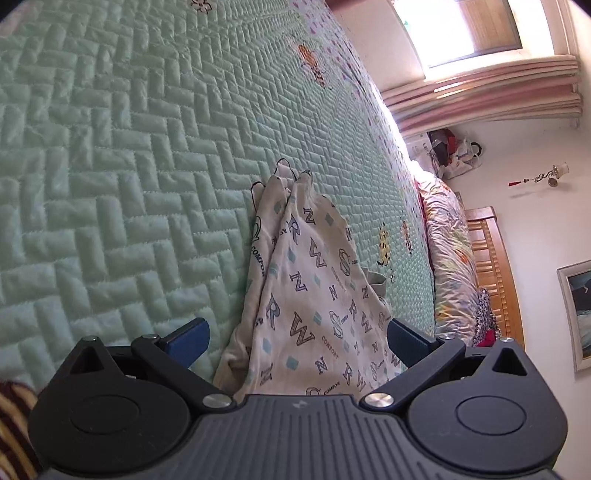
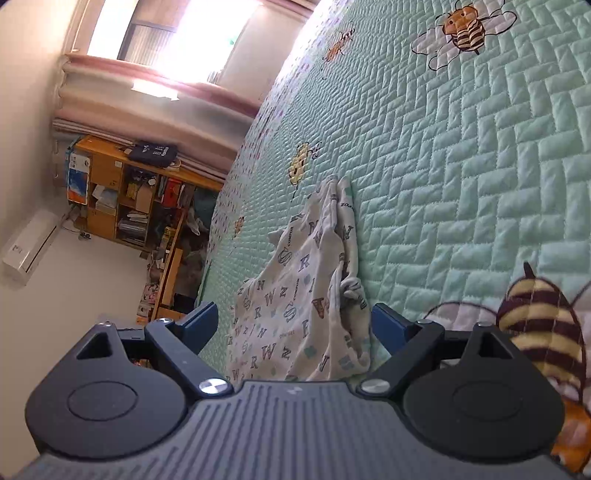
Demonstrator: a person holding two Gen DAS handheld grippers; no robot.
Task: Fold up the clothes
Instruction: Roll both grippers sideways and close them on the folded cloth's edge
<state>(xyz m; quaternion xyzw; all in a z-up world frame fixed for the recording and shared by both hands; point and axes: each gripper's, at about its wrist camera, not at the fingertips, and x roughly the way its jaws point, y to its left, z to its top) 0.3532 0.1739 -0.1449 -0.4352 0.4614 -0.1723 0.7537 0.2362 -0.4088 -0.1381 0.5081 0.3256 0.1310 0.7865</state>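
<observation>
A cream garment printed with blue letters (image 1: 306, 295) lies crumpled in a long heap on the mint-green quilted bedspread (image 1: 129, 166). My left gripper (image 1: 299, 341) is open, its blue fingers (image 1: 188, 339) standing wide on either side of the near end of the cloth. In the right wrist view the same garment (image 2: 295, 295) runs away from the camera. My right gripper (image 2: 295, 326) is open too, its blue fingers (image 2: 201, 325) straddling the cloth without pressing on it. Both views are rolled sideways. The cloth's nearest edge is hidden under each gripper's body.
The bedspread (image 2: 461, 166) carries embroidered bees (image 2: 461, 29). A floral duvet (image 1: 450, 251) and a wooden headboard (image 1: 495, 266) lie at one end. Beyond the bed are a cluttered wooden shelf (image 2: 129, 195), pink curtains (image 2: 147, 99), a bright window and an air conditioner (image 2: 31, 243).
</observation>
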